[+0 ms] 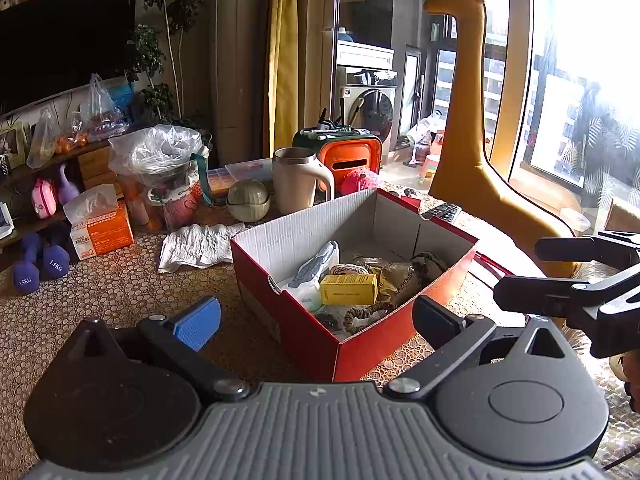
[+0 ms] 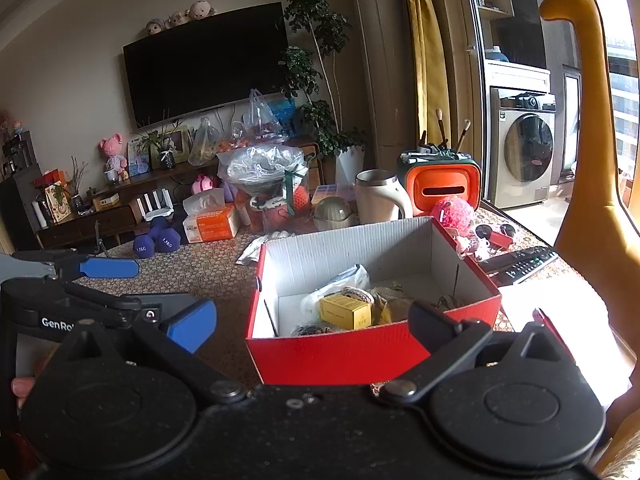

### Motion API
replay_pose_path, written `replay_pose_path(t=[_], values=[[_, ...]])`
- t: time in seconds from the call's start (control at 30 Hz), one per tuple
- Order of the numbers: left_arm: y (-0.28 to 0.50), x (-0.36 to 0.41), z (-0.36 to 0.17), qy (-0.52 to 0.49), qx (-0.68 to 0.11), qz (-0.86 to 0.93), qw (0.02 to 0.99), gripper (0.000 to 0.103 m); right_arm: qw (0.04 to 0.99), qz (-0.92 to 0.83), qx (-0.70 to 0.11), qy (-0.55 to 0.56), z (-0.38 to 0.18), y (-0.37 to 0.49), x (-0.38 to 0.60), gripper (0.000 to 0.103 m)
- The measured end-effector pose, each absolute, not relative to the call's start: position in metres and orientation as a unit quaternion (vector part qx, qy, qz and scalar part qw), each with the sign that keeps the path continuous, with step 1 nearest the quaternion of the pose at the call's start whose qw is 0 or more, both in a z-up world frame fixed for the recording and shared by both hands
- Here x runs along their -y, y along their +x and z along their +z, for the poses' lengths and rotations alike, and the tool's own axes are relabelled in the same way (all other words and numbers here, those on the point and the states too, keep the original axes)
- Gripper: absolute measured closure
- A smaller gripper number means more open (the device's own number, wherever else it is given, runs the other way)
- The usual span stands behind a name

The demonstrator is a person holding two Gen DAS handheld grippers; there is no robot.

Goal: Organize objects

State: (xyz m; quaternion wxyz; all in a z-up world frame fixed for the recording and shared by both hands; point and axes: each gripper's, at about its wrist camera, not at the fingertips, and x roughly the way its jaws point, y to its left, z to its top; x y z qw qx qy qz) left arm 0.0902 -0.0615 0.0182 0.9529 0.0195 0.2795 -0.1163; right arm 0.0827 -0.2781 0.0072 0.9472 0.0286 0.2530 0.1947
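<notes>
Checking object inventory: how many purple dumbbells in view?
2. Both purple dumbbells sit side by side at the table's far left edge, just left of the orange tissue box: one, the other. More could be hidden behind.

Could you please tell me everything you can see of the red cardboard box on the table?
The red box is an open, lidless carton of corrugated cardboard, red outside and white inside, standing upright on the patterned table cover. It holds a small yellow carton, a clear plastic bag, brownish packets and some cord. Its walls look intact, with a small notch on one end. Both grippers, left and right, hover open before it without touching it.
</notes>
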Motion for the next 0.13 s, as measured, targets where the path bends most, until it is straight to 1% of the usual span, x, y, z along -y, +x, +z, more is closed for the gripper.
replay_pose_path(t=[0.13], values=[[0.0899, 0.0586, 0.0191, 0.015, -0.279, -0.117, 0.953, 0.000, 0.947, 0.192, -0.256, 0.031, 0.0049, 0.0824, 0.2783, 0.001]])
